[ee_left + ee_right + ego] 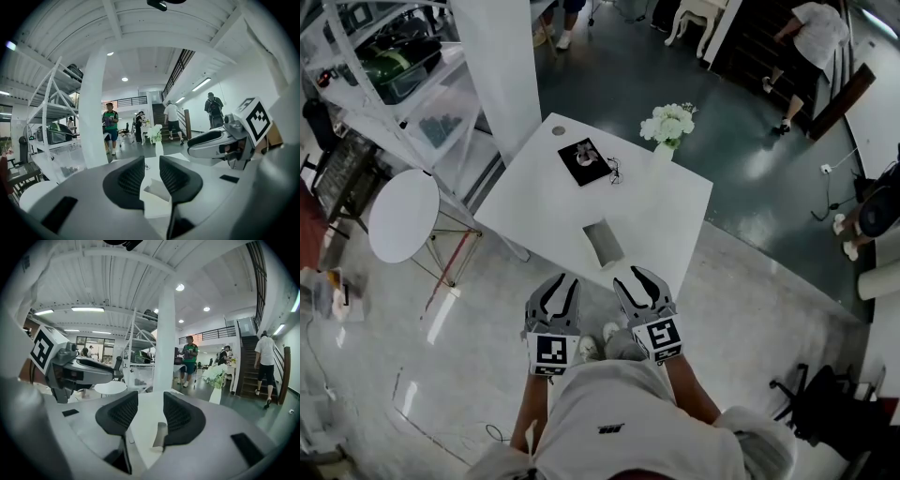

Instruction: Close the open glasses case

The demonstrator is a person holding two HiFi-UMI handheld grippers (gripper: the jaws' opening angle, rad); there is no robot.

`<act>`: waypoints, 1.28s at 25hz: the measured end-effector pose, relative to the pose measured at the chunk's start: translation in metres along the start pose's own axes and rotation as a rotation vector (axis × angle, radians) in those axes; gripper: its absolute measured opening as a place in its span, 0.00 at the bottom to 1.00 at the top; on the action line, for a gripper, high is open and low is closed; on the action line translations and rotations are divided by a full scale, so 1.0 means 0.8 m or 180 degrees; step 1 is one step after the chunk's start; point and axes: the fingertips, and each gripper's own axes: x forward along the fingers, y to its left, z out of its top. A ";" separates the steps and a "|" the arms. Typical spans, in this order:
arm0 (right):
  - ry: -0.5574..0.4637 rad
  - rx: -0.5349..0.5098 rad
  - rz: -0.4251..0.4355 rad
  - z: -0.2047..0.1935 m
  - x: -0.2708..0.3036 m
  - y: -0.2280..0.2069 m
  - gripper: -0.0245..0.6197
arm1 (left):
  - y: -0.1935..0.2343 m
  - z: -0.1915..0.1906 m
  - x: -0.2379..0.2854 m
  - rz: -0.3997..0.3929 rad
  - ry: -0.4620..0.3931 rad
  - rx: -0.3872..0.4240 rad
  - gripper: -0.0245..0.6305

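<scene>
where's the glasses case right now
In the head view the glasses case lies near the front edge of the white table, just ahead of the left hand-held gripper and the right hand-held gripper; the flower vase stands farther back.

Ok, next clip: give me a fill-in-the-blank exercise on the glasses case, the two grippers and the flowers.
1. The glasses case lies on the table with its lid ____.
2. The tongs of the left gripper and the right gripper stand ____, with nothing held.
3. The flowers in the vase are ____ in colour.
Missing words: open; apart; white.
</scene>
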 end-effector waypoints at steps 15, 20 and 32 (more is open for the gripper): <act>0.0043 0.0038 0.0103 -0.003 0.088 -0.065 0.29 | 0.033 -0.009 0.098 0.0014 0.0084 -0.0039 0.19; 0.0066 0.0060 0.0145 0.001 0.118 -0.092 0.29 | 0.046 -0.011 0.132 0.0046 0.0159 -0.0071 0.19; 0.0283 0.0160 0.0342 -0.035 0.161 -0.145 0.27 | 0.044 -0.028 0.205 0.0069 0.0376 -0.0151 0.18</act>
